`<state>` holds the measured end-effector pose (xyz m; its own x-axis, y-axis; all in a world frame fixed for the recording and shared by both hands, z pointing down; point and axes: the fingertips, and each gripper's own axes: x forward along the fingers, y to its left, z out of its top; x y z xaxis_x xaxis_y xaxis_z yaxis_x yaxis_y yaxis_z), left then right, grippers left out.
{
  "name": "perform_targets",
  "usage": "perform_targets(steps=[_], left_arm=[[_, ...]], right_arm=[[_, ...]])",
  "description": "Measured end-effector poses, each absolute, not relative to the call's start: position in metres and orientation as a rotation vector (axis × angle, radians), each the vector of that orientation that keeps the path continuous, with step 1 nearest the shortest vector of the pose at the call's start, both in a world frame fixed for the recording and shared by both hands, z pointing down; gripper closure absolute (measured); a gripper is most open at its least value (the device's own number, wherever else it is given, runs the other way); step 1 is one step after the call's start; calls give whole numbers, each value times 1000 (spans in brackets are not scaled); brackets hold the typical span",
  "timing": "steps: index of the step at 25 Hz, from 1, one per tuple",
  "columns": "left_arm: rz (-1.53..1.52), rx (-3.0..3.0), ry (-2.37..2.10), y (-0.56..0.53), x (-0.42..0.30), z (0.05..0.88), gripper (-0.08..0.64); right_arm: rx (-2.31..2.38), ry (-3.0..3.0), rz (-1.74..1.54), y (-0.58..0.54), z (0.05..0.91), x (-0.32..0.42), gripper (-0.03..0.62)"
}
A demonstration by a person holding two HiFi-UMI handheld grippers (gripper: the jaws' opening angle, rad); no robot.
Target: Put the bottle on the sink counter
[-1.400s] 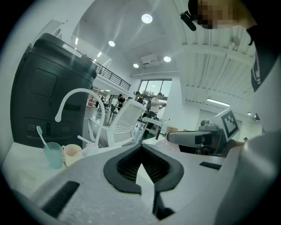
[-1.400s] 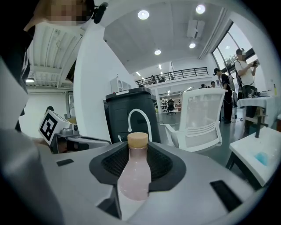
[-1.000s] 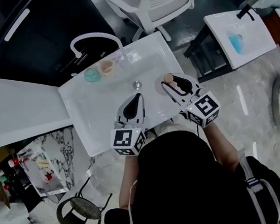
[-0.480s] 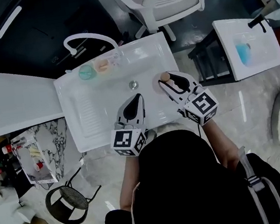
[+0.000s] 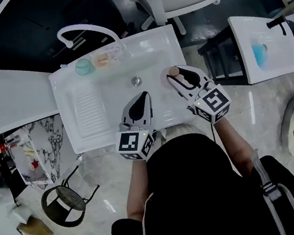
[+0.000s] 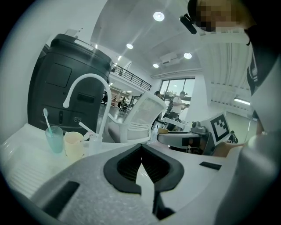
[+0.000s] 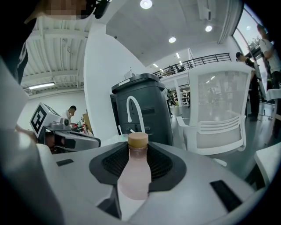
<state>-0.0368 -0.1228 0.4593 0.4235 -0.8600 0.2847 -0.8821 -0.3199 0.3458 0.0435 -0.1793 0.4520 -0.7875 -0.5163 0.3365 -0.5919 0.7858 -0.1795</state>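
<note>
Over the sink worktop (image 5: 87,135), the right gripper (image 5: 177,76), jaws clamped on the bottle (image 5: 173,71), has edged toward the right rim, nearing set-down; left gripper's (image 5: 144,96) jaws together.

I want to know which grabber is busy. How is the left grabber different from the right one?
The right gripper is clamped on a pink bottle with a tan cap; the left gripper holds nothing. The right gripper's jaws stand apart round the bottle; the left gripper's jaws meet at the tips. Both hang over the white sink.
</note>
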Motion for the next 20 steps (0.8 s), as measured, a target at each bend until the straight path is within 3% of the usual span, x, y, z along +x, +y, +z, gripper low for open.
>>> perform_targets(steps=[20], left_arm=[[95,2250,-1438,-152,-33,477,541]], right_arm=[[878,-2696,395,-226,489,21,460]])
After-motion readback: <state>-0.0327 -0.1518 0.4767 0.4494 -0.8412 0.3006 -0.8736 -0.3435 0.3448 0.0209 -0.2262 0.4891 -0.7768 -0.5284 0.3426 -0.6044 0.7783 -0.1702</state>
